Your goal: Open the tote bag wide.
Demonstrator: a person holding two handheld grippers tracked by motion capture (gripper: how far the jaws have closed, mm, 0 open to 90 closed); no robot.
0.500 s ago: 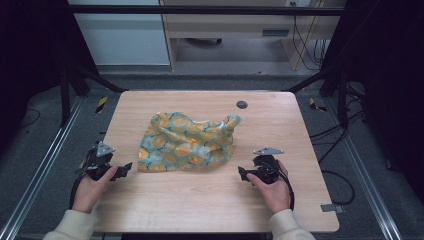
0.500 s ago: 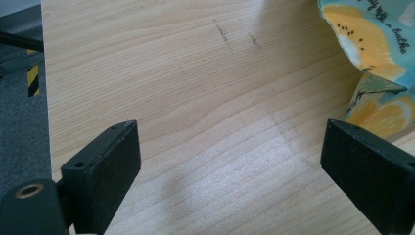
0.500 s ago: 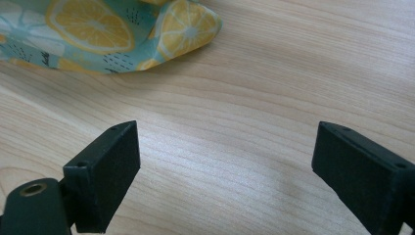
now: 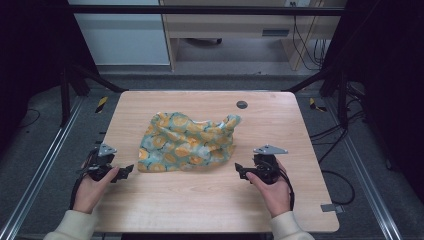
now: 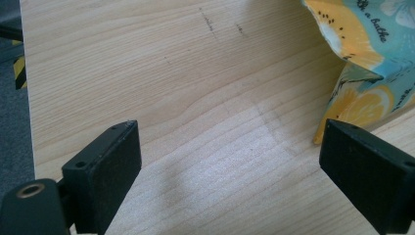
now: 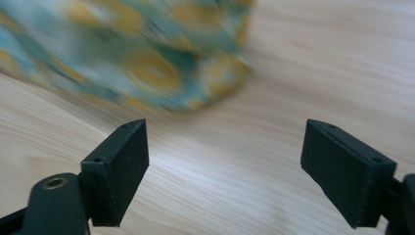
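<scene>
A crumpled cloth (image 4: 187,142) printed with orange slices on a teal ground lies near the middle of the wooden desk (image 4: 210,210), its far right corner bunched into a small peak. In the left gripper view, cursive black writing runs along the cloth's (image 5: 372,44) upper edge; the letters look like "bathe", though the rest is cut off and cannot be read.

The left hand-held gripper (image 4: 122,172) sits at the desk's left side, just beside the cloth's near left corner without touching it. Its jaws are spread wide, with bare wood between them and the cloth's yellow corner just beyond the right-hand jaw.

The right hand-held gripper (image 4: 240,172) rests near the cloth's near right edge, apart from it. Its jaws are also spread wide over bare desk, and the cloth (image 6: 147,54) appears blurred ahead of them.

A small dark round cap (image 4: 242,104) is set into the desk near its far edge.
</scene>
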